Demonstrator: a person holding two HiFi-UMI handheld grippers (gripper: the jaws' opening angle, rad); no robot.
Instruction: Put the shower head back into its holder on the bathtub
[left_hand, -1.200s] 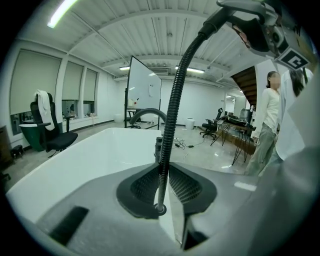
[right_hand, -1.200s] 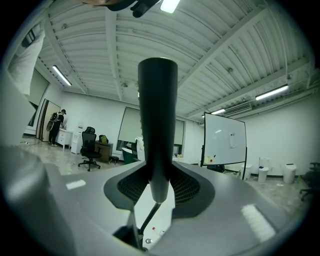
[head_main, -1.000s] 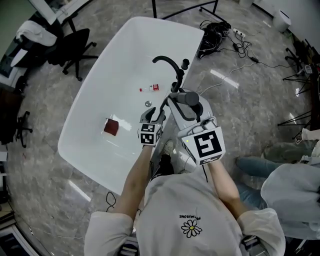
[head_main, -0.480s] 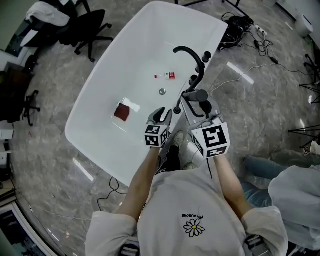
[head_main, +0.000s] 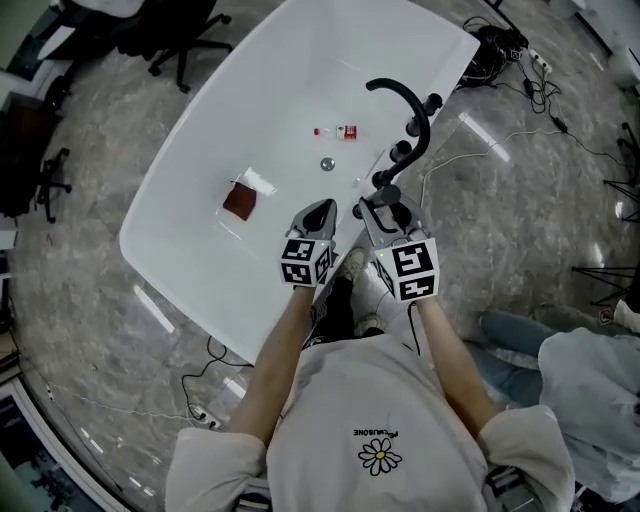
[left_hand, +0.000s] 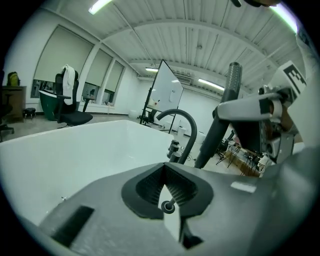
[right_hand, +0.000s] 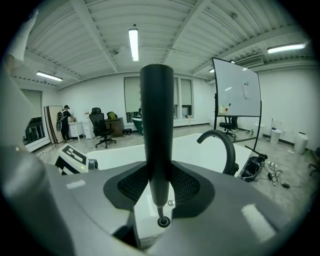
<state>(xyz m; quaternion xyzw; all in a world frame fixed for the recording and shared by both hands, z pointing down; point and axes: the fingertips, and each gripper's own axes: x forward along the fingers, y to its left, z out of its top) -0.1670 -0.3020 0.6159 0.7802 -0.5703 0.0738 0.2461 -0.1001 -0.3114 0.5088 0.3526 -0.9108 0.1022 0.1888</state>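
Observation:
The white bathtub (head_main: 190, 180) fills the middle of the head view, with a black curved faucet (head_main: 402, 97) and a row of black knobs (head_main: 401, 150) on its right rim. My right gripper (head_main: 386, 214) is shut on the dark shower head (right_hand: 156, 125), which stands upright between the jaws, just short of the nearest knob (head_main: 381, 179). Its lower end is hidden behind the jaws. My left gripper (head_main: 318, 214) hovers over the tub's near rim, shut and empty. From the left gripper view the shower head (left_hand: 220, 120) rises beside the faucet (left_hand: 183, 125).
Inside the tub lie a dark red square item (head_main: 239, 203), a small red-labelled bottle (head_main: 345, 132) and the drain (head_main: 327, 164). Office chairs (head_main: 170, 35) stand at the far left, cables (head_main: 505, 45) at the far right. Another person (head_main: 590, 365) sits at the right.
The left gripper's jaws have closed with nothing in them. The right gripper has come down with the shower head toward the tub rim by the knobs.

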